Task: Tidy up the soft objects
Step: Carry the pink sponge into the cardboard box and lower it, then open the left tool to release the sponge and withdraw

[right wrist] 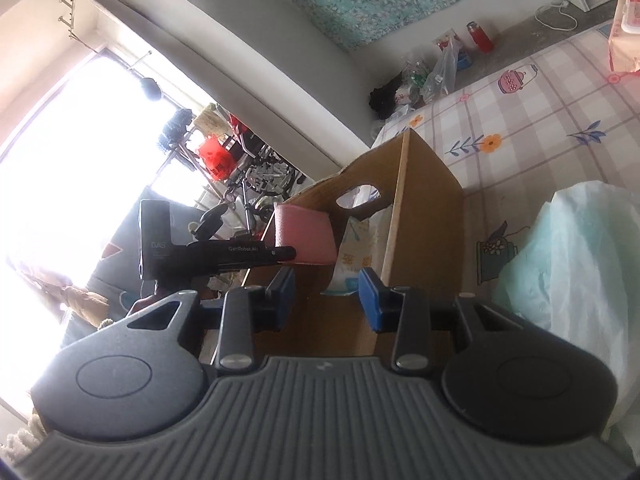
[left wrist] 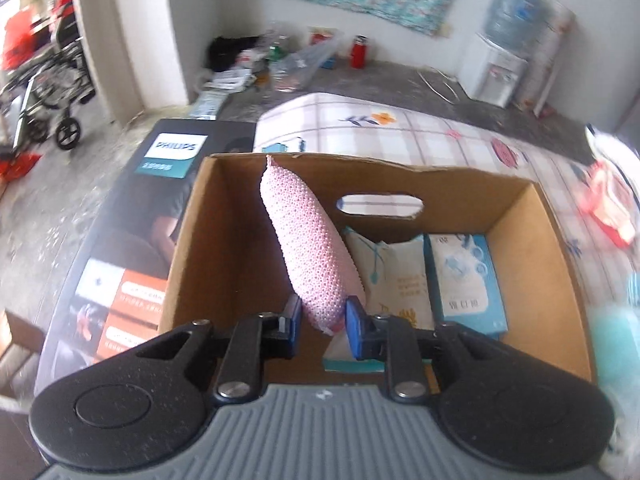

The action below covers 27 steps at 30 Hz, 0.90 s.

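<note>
Pink mesh sponge (left wrist: 308,248) is sitting pinched by its near end between the blue pads of the left gripper (left wrist: 323,318), which is hovering over the open cardboard box (left wrist: 516,204) with the sponge angling up toward the far left wall. The right gripper (right wrist: 326,292) is waiting empty, jaws spread wide, just outside the box's near right side. I judge the placing step is under way; next, the sponge needs lowering into the bare left part of the box, beside the two tissue packs (left wrist: 464,276) standing on the right, then releasing. The box floor under the gripper is hidden, and the far-right items on the checked cloth (left wrist: 452,136) are blurring out.
</note>
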### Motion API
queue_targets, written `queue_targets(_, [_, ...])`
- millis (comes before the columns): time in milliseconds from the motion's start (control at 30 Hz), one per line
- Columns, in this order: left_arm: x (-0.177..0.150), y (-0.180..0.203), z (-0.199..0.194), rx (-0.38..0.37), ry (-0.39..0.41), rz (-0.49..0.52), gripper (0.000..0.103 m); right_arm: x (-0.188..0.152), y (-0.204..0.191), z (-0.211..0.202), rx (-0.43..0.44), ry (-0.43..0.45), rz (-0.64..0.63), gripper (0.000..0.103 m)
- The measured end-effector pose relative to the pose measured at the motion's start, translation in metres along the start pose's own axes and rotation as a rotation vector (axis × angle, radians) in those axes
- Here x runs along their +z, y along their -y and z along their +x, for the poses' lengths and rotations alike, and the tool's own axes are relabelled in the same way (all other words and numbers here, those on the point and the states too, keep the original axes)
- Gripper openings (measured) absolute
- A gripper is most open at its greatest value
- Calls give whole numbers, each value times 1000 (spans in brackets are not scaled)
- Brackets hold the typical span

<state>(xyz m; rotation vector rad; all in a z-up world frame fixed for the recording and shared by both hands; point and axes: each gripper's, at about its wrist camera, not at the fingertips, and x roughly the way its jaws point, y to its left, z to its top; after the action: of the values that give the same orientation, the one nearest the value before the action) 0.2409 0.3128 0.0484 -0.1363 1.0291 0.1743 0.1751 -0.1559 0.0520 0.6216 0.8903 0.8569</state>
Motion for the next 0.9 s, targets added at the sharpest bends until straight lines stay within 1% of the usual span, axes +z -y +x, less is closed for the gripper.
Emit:
queue_targets(67, [3,-3,10,-37,-40,15,24,-3,-2,7,7,-17,9,36])
queue_targets(100, [3,-6,17,-51,-76,13,25,-4,-2,8,9,-22,9,36])
queue_targets(133, [3,-8,24,-47,-101,14,28,-5,-2,9,10,-25,6,36])
queue_targets(200, [0,-11,33,14,-125,27,34,-5,-5,8,6,-25,-5,37])
queue_targets(267, [-2,-12,37,71,-115,52,35,-4,-5,7,3,-22,-10,39])
queue_targets(333, [-4,-13,33,94,-91,66,37,-3,-5,7,-9,-17,-18,40])
queue_targets(400, [-4,-11,27,114,-73,78,37,-3,-3,7,-17,-14,-18,41])
queue_targets(600, [0,6,18,233,4,183,37,-4,-1,10,-12,-20,-12,42])
queue_targets(700, [0,15,22,243,3,216,37,-5,-4,9,-6,-23,-18,42])
queue_targets(767, [0,19,26,245,-17,200,37,-6,-6,7,-9,-17,-26,42])
queue_targets(833, [1,21,25,223,-25,158,38,-6,-7,4,-17,-9,-36,42])
queue_targets(867, [0,24,21,212,-18,144,40,-6,-7,2,-20,-6,-41,45])
queue_targets(900, [-2,28,15,199,-3,136,47,-7,-7,0,-26,-3,-46,46])
